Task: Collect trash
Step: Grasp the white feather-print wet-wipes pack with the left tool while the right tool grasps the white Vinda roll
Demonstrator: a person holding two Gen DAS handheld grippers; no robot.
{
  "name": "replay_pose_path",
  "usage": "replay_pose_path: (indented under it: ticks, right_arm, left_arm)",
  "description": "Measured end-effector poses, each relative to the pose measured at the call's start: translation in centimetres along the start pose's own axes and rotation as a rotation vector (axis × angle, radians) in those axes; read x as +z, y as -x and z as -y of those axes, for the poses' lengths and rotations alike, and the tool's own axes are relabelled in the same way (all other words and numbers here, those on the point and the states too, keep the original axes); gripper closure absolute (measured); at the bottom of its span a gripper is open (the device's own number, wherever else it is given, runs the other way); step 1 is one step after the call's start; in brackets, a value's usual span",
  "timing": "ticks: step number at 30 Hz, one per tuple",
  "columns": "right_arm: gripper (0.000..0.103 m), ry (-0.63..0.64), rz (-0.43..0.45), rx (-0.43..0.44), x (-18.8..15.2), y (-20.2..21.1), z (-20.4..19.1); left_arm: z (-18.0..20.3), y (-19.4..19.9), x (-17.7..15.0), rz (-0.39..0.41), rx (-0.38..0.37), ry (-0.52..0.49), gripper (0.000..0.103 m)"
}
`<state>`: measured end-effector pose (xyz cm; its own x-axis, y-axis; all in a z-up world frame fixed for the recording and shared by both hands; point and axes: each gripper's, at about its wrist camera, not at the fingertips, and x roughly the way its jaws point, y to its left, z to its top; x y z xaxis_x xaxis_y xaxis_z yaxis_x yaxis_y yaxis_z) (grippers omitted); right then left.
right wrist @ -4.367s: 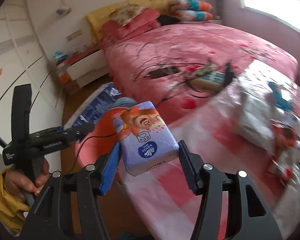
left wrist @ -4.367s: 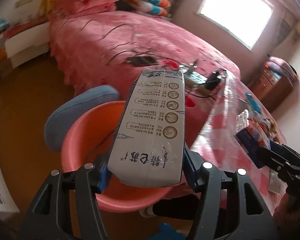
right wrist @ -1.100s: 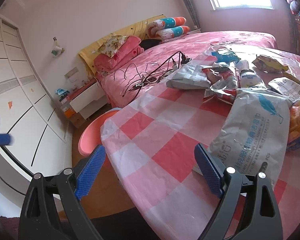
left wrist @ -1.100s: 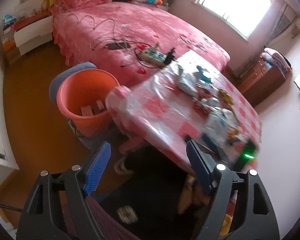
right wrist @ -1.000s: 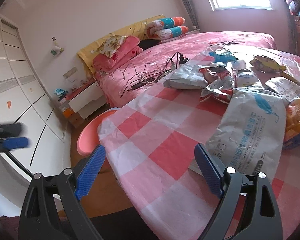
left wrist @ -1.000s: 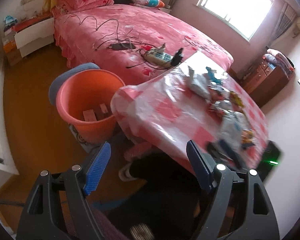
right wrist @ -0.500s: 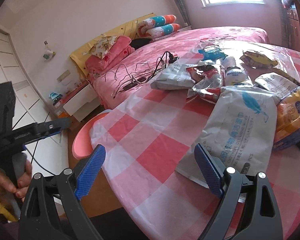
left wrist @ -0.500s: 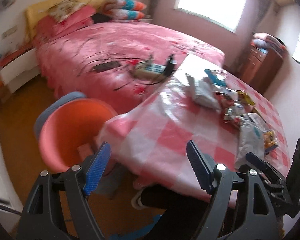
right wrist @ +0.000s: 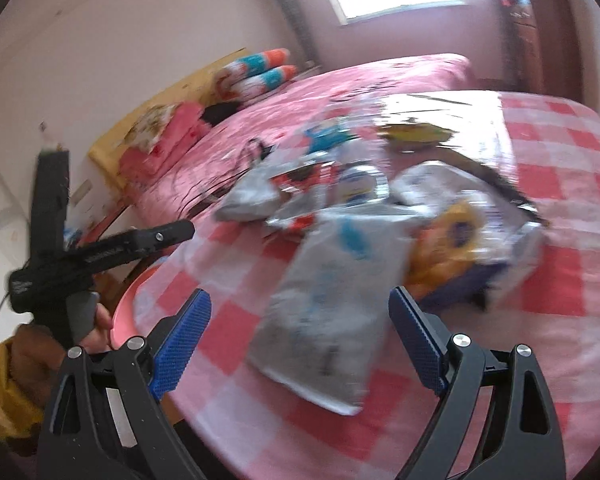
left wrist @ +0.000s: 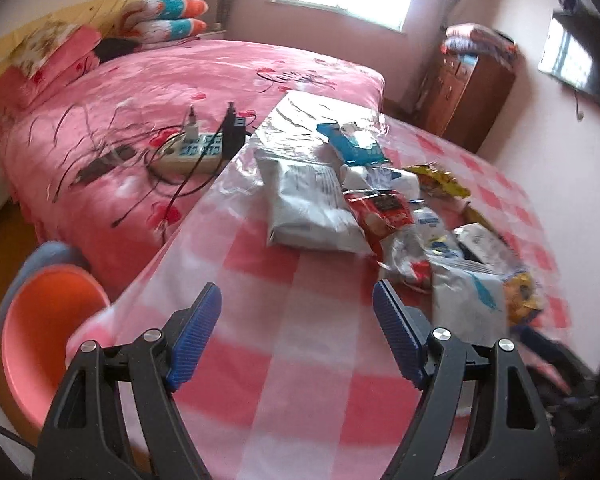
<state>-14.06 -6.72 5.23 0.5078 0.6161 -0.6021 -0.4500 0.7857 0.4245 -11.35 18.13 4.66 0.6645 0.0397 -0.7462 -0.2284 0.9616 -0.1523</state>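
Trash wrappers lie in a heap on the pink checked table [left wrist: 308,320]: a white pouch [left wrist: 308,204], a red wrapper [left wrist: 380,212], a blue packet [left wrist: 352,144], a yellow wrapper [left wrist: 440,180]. My left gripper [left wrist: 298,338] is open and empty above the table's near part. My right gripper [right wrist: 300,344] is open and empty, just in front of a large white bag [right wrist: 332,296] with a yellow-orange packet [right wrist: 448,248] beside it. The orange bin [left wrist: 40,340] stands on the floor at the table's left edge; its rim [right wrist: 130,300] shows in the right wrist view.
A pink bed [left wrist: 140,92] lies behind the table with a power strip and cables [left wrist: 196,148] on it. A wooden dresser [left wrist: 468,92] stands at the back right. The left gripper's body and the hand holding it [right wrist: 72,272] show at left in the right wrist view.
Both grippers dropped their items and now are open and empty. Both have swung from the bin toward the wrappers on the table; the right view is blurred with motion.
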Motion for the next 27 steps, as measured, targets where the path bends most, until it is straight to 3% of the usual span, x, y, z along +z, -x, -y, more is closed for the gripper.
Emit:
replay_pose_path:
  ticks: [6,11,13,18,27]
  right_arm:
    - [0.013,-0.12,0.035,-0.054,1.3,1.5,4.4]
    - [0.014,-0.207,0.025,-0.058,1.6,1.5,7.3]
    - [0.022,-0.222,0.021,-0.057,1.7,1.3,7.8]
    - [0.035,-0.204,0.047,-0.065,1.7,1.6,7.6]
    - [0.036,-0.112,0.106,-0.118,2.5,2.8,6.5]
  left_arm:
    - [0.5,-3.9,2.2,-0.038,-0.004,-0.018,0.024]
    - [1.5,-4.5,2.6,-0.048,-0.047,-0.014,0.024]
    - [2.1,-4.2,2.3,-0.062,-0.081,-0.018,0.024]
    - [2.7,-2.4,0.9,-0.068,-0.155,-0.013,0.024]
    - [8.2,-1.2,-2.1,-0.159,-0.329,-0.14,0.024]
